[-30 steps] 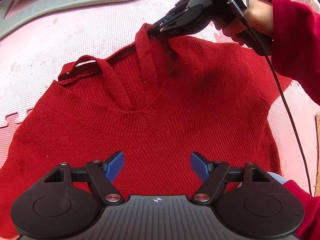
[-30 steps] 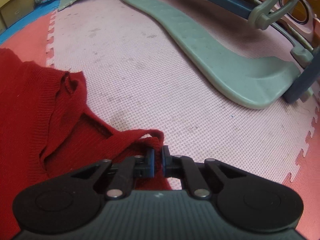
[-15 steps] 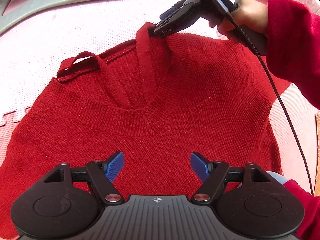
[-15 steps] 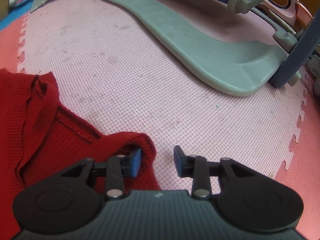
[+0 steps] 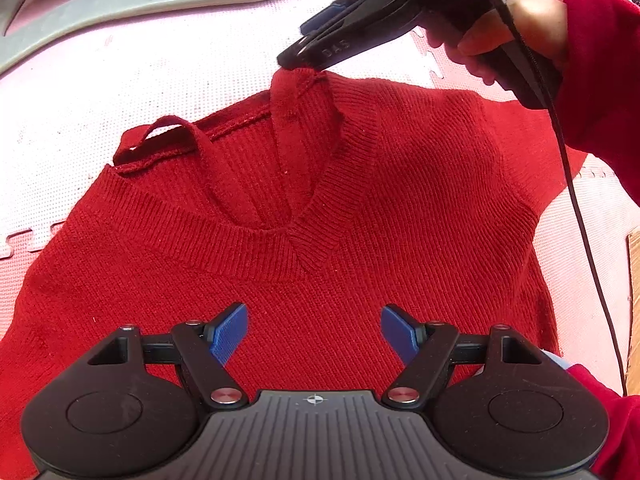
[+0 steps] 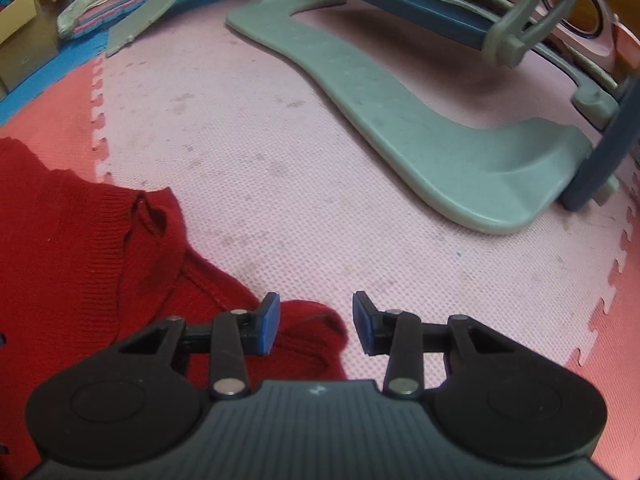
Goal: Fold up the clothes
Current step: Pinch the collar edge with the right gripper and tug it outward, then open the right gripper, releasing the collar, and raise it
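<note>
Pink interlocking foam floor mats (image 6: pixel 280 160) carry the whole scene, with salmon-coloured tiles at the edges and a long grey-green curved plastic piece (image 6: pixel 400 120) lying farther back, well apart from the work. Spread flat on the mats, front side up, is the red ribbed-knit V-neck sweater (image 5: pixel 300 280), its collar pointing away from the person; laid out this way, the body is smooth and ready to be folded.

On the left side, the left claw (image 5: pixel 314 334) hangs over the lower middle of the sweater, pointing steeply down. Its blue pads stand wide apart with nothing between them and no knit touched. It looks to be waiting there, parked over the cloth while the other hand finishes its bit of arranging.

At the sweater's far edge, left of centre, a thin red loop of fabric (image 5: pixel 160 136) stands up slightly from the back neckline. Just right of it, a narrow strip of the neckline (image 5: pixel 296 120) runs straight up from the V to the far edge, apparently drawn out so the collar lies tidy.

Farther right, the right claw (image 6: pixel 316 326), gripped by a hand (image 5: pixel 532 28) in a red sleeve (image 5: pixel 600 80), sits just above that strip's end. Its jaws have just been opening: the pads are parted about halfway, and the knit lies below the gap, against neither pad as far as the wrist view shows. It reads as a release, the collar being set down in place.
</note>
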The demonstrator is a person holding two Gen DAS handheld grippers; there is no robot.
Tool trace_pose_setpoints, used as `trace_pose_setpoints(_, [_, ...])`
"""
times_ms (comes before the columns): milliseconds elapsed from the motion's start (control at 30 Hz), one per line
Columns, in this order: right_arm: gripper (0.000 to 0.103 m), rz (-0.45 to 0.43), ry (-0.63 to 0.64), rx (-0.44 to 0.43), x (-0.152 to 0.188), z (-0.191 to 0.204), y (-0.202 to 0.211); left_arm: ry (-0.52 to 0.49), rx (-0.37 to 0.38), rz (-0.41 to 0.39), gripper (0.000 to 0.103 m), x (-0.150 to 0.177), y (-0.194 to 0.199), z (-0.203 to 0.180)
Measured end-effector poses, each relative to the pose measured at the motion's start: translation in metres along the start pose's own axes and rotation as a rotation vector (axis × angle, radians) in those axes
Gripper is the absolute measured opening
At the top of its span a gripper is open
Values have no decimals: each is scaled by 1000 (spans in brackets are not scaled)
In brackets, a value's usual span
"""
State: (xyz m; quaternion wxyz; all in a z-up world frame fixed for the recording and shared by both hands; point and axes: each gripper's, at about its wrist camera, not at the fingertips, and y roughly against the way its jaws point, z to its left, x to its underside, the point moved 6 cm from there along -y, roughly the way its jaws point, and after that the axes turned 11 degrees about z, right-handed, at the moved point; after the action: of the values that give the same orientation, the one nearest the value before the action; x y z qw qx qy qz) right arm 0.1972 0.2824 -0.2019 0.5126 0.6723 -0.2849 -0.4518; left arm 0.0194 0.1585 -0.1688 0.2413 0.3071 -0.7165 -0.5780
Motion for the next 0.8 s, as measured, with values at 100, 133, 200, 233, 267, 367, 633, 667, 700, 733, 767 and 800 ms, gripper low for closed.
trace_pose_setpoints(100, [41, -13, 63, -58, -12, 23, -11, -5, 3, -9, 76, 3, 3, 0])
trace_pose_setpoints(133, [40, -13, 82, -81, -15, 31, -15, -7, 4, -10, 76, 4, 4, 0])
trace_pose_setpoints(200, [39, -13, 122, -109, -21, 45, -24, -5, 0, -8, 76, 5, 5, 1])
trace_pose_setpoints(233, [39, -11, 145, -103, -24, 51, -30, -3, -2, -7, 76, 6, 6, 2])
trace_pose_setpoints(267, [39, -10, 157, -98, -26, 55, -35, 0, -3, -7, 76, 7, 6, 3])
trace_pose_setpoints(367, [39, -12, 153, -106, -30, 61, -48, 12, -5, -10, 76, 10, 8, 8])
trace_pose_setpoints(633, [7, -8, 163, -106, -34, 67, -53, 37, -6, -10, 76, 13, 7, 15])
trace_pose_setpoints(667, [5, -13, 164, -87, -35, 67, -52, 38, -5, -11, 76, 12, 7, 15])
trace_pose_setpoints(700, [3, -27, 157, -59, -37, 65, -51, 38, -2, -13, 76, 12, 7, 15])
trace_pose_setpoints(733, [1, -45, 147, -27, -39, 62, -49, 38, 2, -16, 76, 12, 7, 15])
trace_pose_setpoints(767, [1, -57, 136, -16, -41, 59, -47, 36, 5, -16, 76, 12, 7, 14])
trace_pose_setpoints(800, [1, -52, 125, -33, -42, 56, -48, 32, 5, -13, 76, 12, 6, 13])
